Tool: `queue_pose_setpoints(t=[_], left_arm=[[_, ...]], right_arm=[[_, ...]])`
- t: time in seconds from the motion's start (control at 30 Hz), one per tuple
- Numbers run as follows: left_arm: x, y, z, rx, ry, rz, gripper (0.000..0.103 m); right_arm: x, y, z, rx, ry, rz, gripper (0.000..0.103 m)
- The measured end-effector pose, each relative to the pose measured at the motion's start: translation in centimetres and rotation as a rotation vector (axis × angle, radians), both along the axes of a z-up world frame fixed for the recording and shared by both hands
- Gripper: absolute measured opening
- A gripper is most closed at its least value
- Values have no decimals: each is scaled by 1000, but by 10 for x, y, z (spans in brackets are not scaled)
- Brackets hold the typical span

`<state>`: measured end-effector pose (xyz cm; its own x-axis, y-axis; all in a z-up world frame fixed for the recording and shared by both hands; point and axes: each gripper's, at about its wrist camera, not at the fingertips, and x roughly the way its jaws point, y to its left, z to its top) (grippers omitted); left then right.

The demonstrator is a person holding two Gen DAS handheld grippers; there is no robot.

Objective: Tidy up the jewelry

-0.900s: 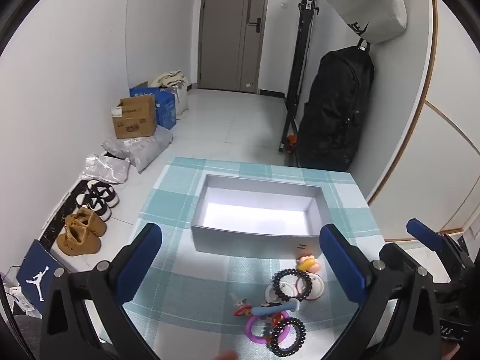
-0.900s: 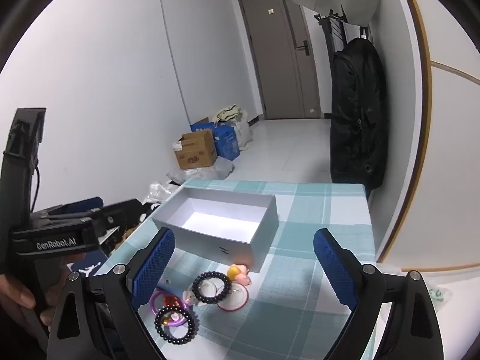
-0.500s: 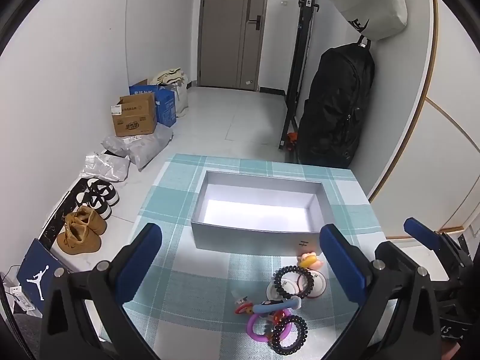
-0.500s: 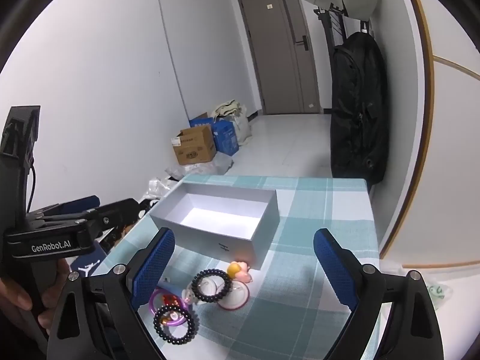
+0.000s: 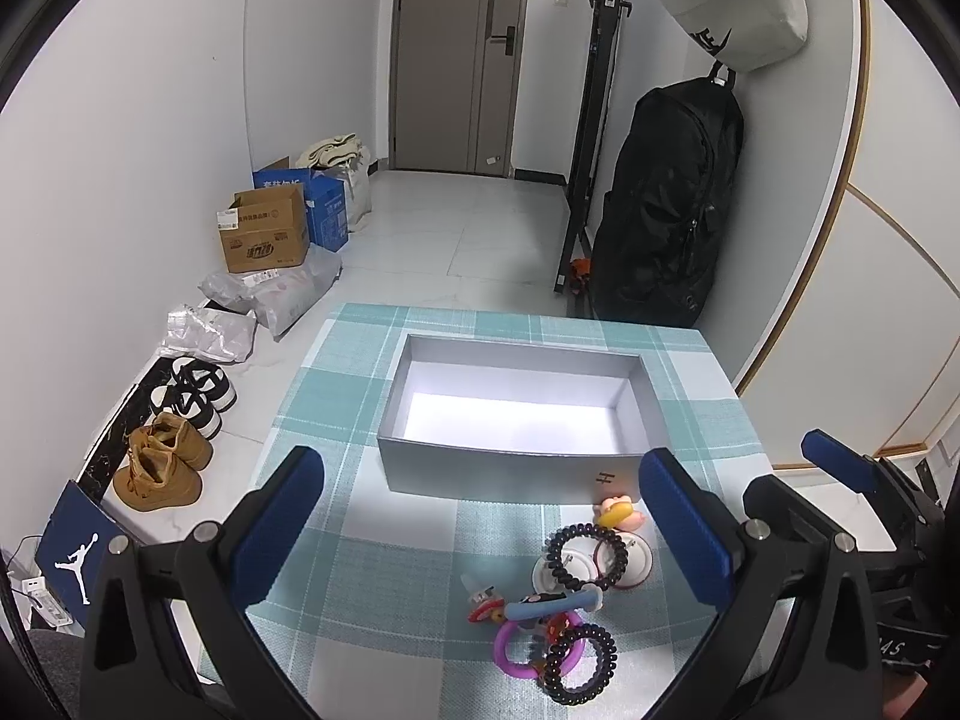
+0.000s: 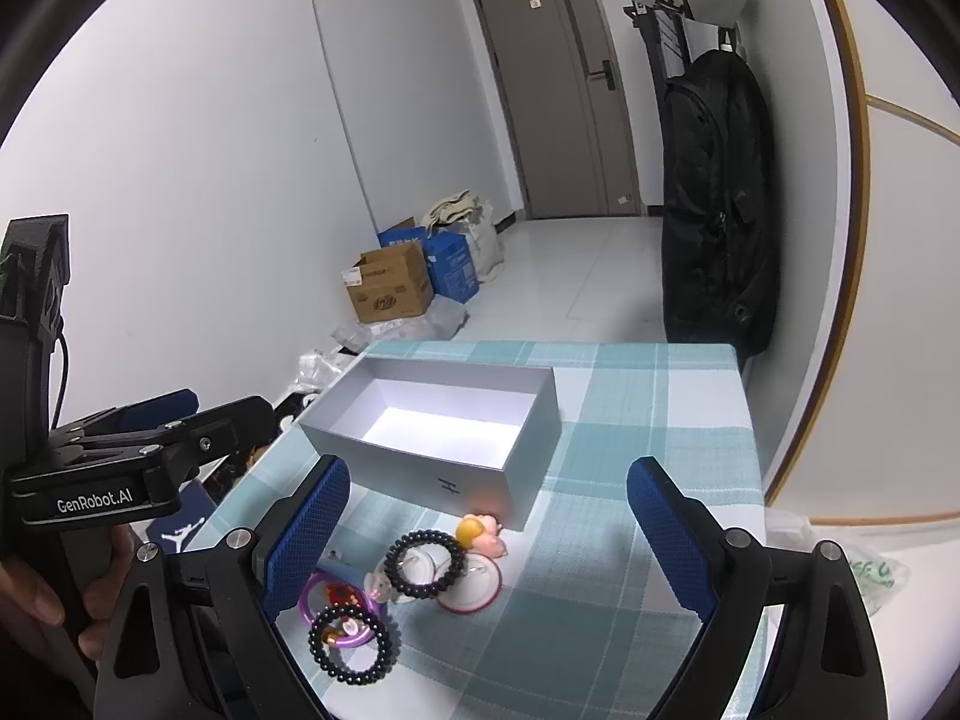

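Note:
An open, empty grey box [image 5: 420, 468] [image 6: 468, 483] stands mid-table on the teal checked cloth. In front of it lies a pile of jewelry: two black coil hair ties [image 5: 587, 558] [image 6: 424, 564], a purple ring [image 5: 510, 648] [image 6: 312, 591], a small pink-and-yellow figure [image 5: 618, 510] [image 6: 480, 534], a round badge [image 6: 474, 591] and a blue clip [image 5: 555, 603]. My left gripper [image 5: 480, 531] is open and empty above the near table, left of the pile. My right gripper [image 6: 486, 531] is open and empty, hovering over the pile.
The table's right edge [image 6: 741, 420] runs close to the wall. A black backpack [image 5: 666, 210] hangs beyond the far edge. Cardboard boxes [image 5: 264, 237], bags and shoes [image 5: 165, 468] lie on the floor to the left.
Both grippers have drifted slightly back and up from the table; the box and jewelry pile stay put. Both stay open.

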<state>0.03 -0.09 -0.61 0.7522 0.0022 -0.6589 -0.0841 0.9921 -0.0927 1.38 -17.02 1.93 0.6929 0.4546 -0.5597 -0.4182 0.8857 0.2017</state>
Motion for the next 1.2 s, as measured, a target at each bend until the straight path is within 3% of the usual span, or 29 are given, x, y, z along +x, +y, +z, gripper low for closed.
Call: queue_pose_setpoints(t=[1.2], left_arm=[[5,9,-6,-111,63,-35,100]], right_arm=[[0,4,-3,-27,29,11,94]])
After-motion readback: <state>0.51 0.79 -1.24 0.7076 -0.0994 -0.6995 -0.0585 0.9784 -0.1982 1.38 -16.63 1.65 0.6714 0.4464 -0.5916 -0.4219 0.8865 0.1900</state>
